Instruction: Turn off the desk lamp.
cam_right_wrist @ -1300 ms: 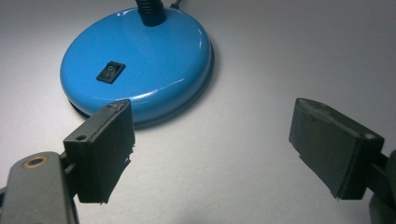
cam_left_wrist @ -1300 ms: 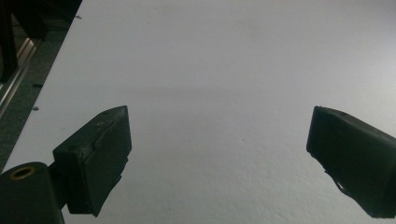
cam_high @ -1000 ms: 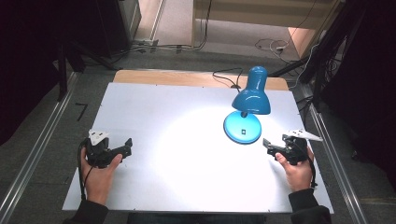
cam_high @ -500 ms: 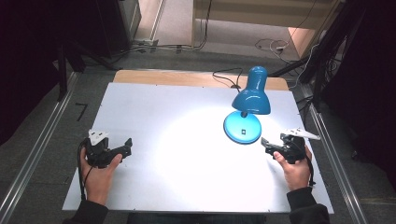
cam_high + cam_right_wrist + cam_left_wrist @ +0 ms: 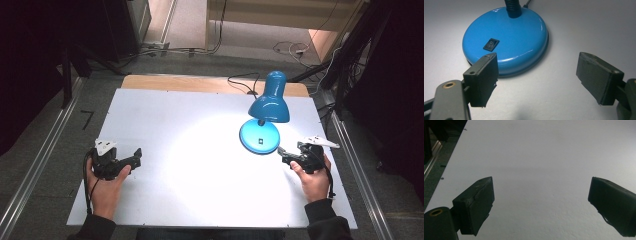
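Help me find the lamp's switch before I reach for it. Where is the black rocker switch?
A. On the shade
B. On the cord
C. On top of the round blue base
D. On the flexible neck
C: the black rocker switch sits on top of the round blue base, just ahead of the open right tongs.

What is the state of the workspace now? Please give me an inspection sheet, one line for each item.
Surface: white table top, lit by a bright pool of light in the middle.
Job's things: blue desk lamp, switched on; black rocker switch on its round base.
Clutter: nothing seen.
Grippers: left gripper open, over bare table; right gripper open, facing the lamp base, not touching.
Cables: lamp cord runs off the far edge.
Surroundings: dark floor, metal rails beside the table.
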Demonstrator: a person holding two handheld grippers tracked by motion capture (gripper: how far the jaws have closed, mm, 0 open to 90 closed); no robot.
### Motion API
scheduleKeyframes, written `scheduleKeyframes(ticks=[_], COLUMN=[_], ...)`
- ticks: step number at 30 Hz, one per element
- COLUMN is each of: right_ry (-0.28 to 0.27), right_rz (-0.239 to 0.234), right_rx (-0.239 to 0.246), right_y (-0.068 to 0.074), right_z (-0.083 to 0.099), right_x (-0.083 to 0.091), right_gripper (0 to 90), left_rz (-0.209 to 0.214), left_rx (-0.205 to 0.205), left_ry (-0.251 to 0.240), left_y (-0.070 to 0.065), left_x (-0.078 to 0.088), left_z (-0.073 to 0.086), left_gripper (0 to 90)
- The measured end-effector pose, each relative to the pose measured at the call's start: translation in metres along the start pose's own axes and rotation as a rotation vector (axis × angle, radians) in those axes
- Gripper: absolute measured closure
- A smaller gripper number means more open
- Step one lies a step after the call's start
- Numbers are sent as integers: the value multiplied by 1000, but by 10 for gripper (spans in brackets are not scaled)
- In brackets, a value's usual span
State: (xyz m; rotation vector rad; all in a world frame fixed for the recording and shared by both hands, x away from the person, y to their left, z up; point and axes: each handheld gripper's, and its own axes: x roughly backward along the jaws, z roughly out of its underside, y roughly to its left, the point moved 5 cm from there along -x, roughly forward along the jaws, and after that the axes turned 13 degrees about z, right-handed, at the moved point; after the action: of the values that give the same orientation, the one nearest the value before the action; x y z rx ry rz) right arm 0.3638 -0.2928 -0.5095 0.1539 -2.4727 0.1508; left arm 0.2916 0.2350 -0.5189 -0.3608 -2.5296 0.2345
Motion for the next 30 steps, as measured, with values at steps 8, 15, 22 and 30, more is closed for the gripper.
scheduleKeyframes(ticks=[8, 15, 22, 30], right_ry=[1, -3, -3, -4], right_rz=[-1, -6, -15, -34], right_rx=[5, 15, 18, 25], right_y=[3, 7, 11, 17], right_z=[-2, -3, -6, -7], right_x=[-3, -5, -8, -11], right_gripper=[181, 202, 240, 325], left_rz=[2, 4, 4, 5], left_rx=[-1, 1, -1, 0], left_ry=[1, 1, 0, -1], left_y=[0, 0, 0, 0], left_x=[0, 0, 0, 0], left_z=[0, 0, 0, 0], left_gripper=[75, 75, 75, 75])
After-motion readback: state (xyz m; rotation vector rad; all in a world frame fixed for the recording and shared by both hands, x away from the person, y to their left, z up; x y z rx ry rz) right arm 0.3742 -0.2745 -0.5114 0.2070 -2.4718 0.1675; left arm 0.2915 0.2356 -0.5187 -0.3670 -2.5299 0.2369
